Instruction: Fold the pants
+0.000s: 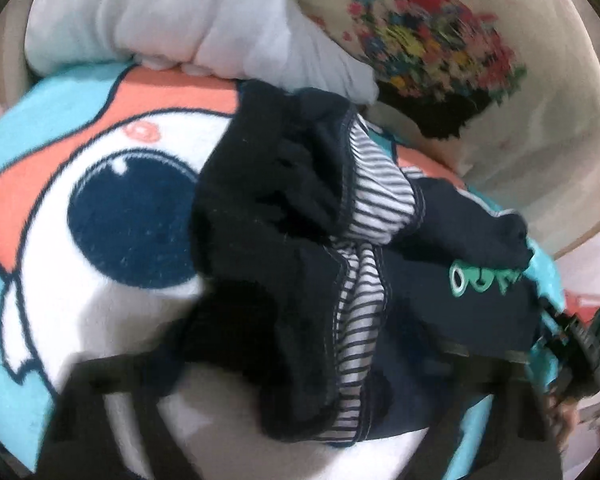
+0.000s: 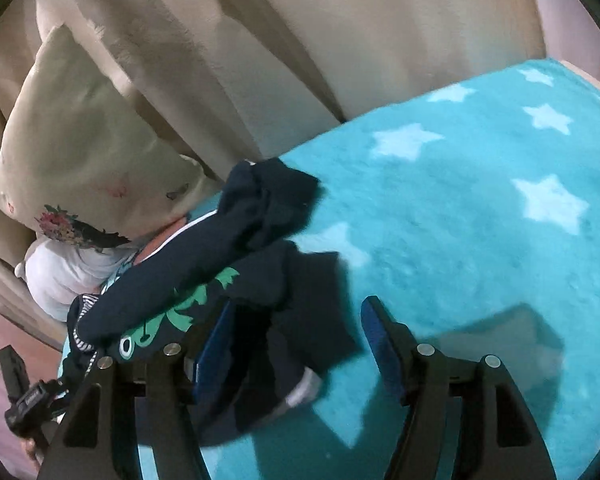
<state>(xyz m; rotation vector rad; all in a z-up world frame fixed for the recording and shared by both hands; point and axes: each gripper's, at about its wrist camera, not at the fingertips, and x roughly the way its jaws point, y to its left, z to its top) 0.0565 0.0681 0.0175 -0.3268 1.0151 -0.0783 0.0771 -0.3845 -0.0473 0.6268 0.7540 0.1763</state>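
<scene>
Small navy pants [image 1: 284, 216] with a striped lining [image 1: 364, 280] and a green print [image 1: 484, 280] lie bunched on a blanket. In the left wrist view my left gripper [image 1: 300, 364] is spread wide, its dark fingers [image 1: 112, 380] blurred on either side of the pants' near end. In the right wrist view the pants [image 2: 236, 240] lie left of centre with their green print [image 2: 180, 312]. My right gripper [image 2: 296, 344] is open, blue pads [image 2: 380, 344] apart, with a pant leg lying between them.
The blanket shows a big cartoon eye [image 1: 128, 224] and turquoise with white stars [image 2: 480, 184]. A white pillow [image 1: 172, 16] and a floral cushion [image 1: 432, 40] lean on the beige sofa back [image 2: 340, 40]. The other gripper shows at the far right [image 1: 580, 340] and lower left [image 2: 24, 396].
</scene>
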